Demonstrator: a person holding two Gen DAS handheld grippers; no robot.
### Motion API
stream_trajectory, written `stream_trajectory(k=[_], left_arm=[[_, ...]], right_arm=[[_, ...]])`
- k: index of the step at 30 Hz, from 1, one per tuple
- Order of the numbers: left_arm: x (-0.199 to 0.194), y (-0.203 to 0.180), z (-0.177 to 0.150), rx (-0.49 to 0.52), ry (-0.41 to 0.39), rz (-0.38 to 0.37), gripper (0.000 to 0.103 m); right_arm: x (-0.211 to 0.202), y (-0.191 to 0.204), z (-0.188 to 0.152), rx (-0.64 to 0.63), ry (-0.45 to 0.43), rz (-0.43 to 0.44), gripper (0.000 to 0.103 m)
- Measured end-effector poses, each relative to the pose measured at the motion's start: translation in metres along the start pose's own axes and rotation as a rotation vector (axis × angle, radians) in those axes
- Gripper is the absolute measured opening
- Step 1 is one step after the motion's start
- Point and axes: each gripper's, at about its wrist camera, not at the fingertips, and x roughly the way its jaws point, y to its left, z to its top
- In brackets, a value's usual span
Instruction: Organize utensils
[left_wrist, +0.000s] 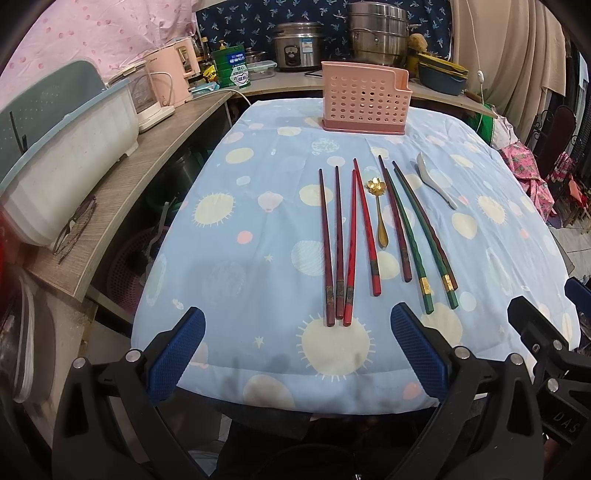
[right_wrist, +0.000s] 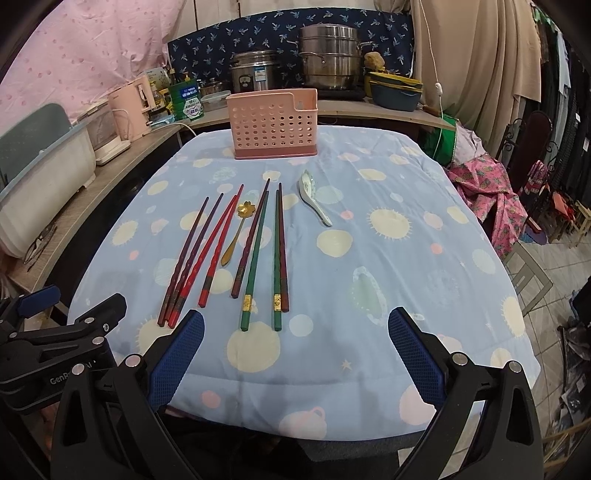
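Several chopsticks lie side by side on the blue patterned cloth: dark red ones (left_wrist: 327, 247) (right_wrist: 190, 251), bright red ones (left_wrist: 365, 225) (right_wrist: 218, 251), green ones (left_wrist: 408, 240) (right_wrist: 276, 258). A gold flower spoon (left_wrist: 379, 210) (right_wrist: 236, 232) lies among them. A white ceramic spoon (left_wrist: 434, 181) (right_wrist: 314, 197) lies to their right. A pink perforated utensil holder (left_wrist: 364, 98) (right_wrist: 273, 123) stands empty at the table's far side. My left gripper (left_wrist: 295, 347) and right gripper (right_wrist: 295, 350) hover open and empty over the near edge, side by side.
The table (left_wrist: 258, 229) (right_wrist: 424, 258) carries the cloth. A wooden counter (left_wrist: 122, 184) on the left holds a white tub and a pink kettle (left_wrist: 173, 74). Steel pots (right_wrist: 328, 59) stand behind. A chair with pink cloth (right_wrist: 484, 192) is at the right.
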Motion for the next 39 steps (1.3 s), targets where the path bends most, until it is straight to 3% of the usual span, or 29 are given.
stream_trajectory(k=[39], left_arm=[[-0.0030,-0.0009,-0.0056,-0.003,0.009,-0.007,0.096]], right_arm=[[-0.0045,-0.0010,-0.0044,0.009,-0.003,0.004,0.096]])
